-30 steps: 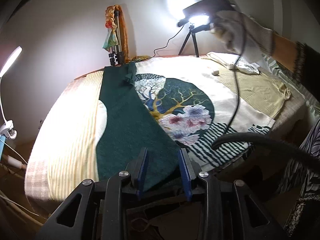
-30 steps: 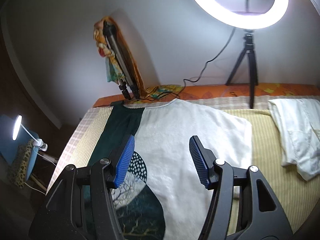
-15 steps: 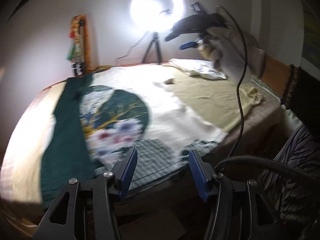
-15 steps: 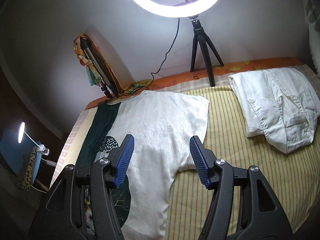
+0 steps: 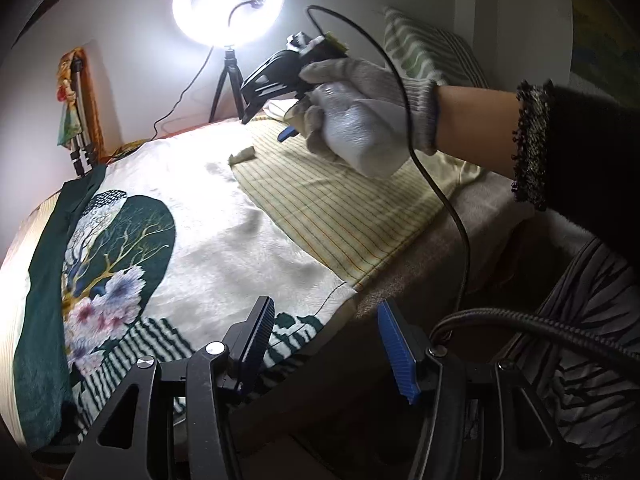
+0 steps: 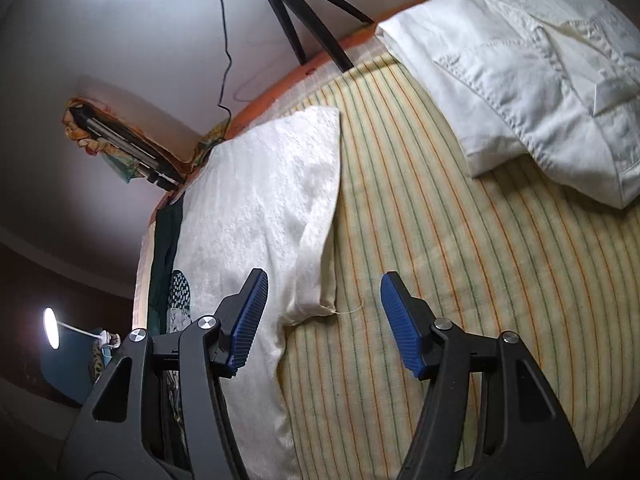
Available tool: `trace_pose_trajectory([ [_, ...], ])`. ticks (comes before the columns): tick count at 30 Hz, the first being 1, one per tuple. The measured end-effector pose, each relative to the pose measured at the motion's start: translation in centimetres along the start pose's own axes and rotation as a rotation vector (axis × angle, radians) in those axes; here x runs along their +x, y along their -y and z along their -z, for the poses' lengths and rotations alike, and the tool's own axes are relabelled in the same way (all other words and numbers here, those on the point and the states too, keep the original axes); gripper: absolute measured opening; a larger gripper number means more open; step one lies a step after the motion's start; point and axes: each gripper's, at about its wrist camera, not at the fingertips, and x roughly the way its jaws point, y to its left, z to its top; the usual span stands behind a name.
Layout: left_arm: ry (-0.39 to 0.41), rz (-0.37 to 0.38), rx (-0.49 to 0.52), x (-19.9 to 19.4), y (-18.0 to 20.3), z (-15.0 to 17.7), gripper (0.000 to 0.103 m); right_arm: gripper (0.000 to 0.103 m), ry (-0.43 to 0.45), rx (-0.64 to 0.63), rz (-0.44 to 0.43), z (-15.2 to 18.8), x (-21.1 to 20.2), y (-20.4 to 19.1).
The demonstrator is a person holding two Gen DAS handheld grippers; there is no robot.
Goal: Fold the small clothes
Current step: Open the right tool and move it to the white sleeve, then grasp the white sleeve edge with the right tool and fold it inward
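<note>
My left tongs (image 5: 324, 344) stand apart with nothing between them, hanging over the near right corner of the printed top (image 5: 224, 216), where its striped hem meets the edge of the bed (image 5: 420, 276). My right tongs (image 6: 322, 316) are apart too, and the tip of the top's white sleeve (image 6: 280, 208) lies just under their left pad, not pinched.

The top lies spread flat on the striped sheet (image 6: 420, 260), its dark green side toward the left. I see one fold at most along that green strip, though I cannot tell for sure. As I judge it, this top is barely started: the sleeve must come in, then the body must be folded over.

A white garment (image 6: 540, 72) sits folded at the far right, which looks finished.
</note>
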Motion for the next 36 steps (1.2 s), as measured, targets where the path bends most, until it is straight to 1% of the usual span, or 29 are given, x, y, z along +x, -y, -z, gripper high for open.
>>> trace_pose_trajectory([
  [4, -0.011, -0.002, 0.007, 1.1, 0.5, -0.3, 0.056, 0.062, -0.019, 0.002, 0.012, -0.2, 1.2, 0.5],
  [13, -0.049, -0.016, 0.001, 3.5, 0.8, -0.7, 0.055, 0.062, -0.001, -0.06, 0.039, -0.9, 2.4, -0.5],
  [15, -0.054, -0.016, -0.012, 3.8, 0.7, -0.6, 0.051, 0.062, 0.004, -0.087, 0.062, -0.7, 2.7, -1.1],
  [16, -0.056, -0.018, -0.019, 3.7, 0.7, -0.5, 0.046, 0.062, 0.006, -0.11, 0.079, -0.6, 2.8, -1.5],
  [17, -0.053, -0.02, -0.027, 3.7, 0.6, -0.5, 0.042, 0.061, 0.007, -0.133, 0.095, -0.5, 3.0, -1.9],
  [18, -0.048, -0.02, -0.035, 3.7, 0.4, -0.6, 0.04, 0.057, 0.005, -0.155, 0.108, -0.4, 3.2, -2.2],
  [20, -0.046, -0.009, -0.051, 3.7, 0.1, -0.7, 0.031, 0.053, 0.005, -0.206, 0.145, 0.1, 3.7, -3.2],
  [21, -0.045, -0.004, -0.059, 3.6, 0.0, -0.7, 0.029, 0.048, 0.003, -0.225, 0.155, 0.2, 3.8, -3.5],
  [22, -0.044, 0.002, -0.068, 3.6, -0.2, -0.7, 0.024, 0.043, -0.004, -0.246, 0.158, 0.3, 4.1, -3.9],
  [23, -0.042, 0.013, -0.085, 3.5, -0.4, -0.7, 0.02, 0.031, -0.017, -0.255, 0.154, 0.4, 4.3, -4.2],
  [24, -0.041, 0.028, -0.103, 3.4, -0.8, -0.8, 0.017, 0.026, -0.027, -0.262, 0.152, 0.6, 4.6, -4.4],
  [25, -0.041, 0.044, -0.129, 3.3, -1.1, -0.8, 0.013, 0.023, -0.031, -0.278, 0.161, 0.7, 4.8, -4.7],
  [26, -0.041, 0.057, -0.155, 3.2, -1.5, -0.8, 0.008, 0.017, -0.033, -0.295, 0.17, 0.8, 5.0, -5.0],
  [27, -0.04, 0.069, -0.179, 3.1, -1.9, -0.9, 0.005, 0.01, -0.037, -0.309, 0.18, 0.7, 5.1, -5.3],
  [28, -0.037, 0.08, -0.202, 2.9, -2.3, -1.0, 0.002, 0.009, -0.04, -0.307, 0.179, 0.6, 5.1, -5.3],
  [32, -0.019, 0.129, -0.289, 1.8, -3.9, -0.8, 0.001, 0.007, -0.025, -0.267, 0.137, -0.1, 4.4, -5.9],
  [36, 0.01, 0.125, -0.299, 0.7, -4.4, -0.4, 0.0, 0.005, 0.008, -0.278, 0.114, -0.5, 3.6, -7.6],
])
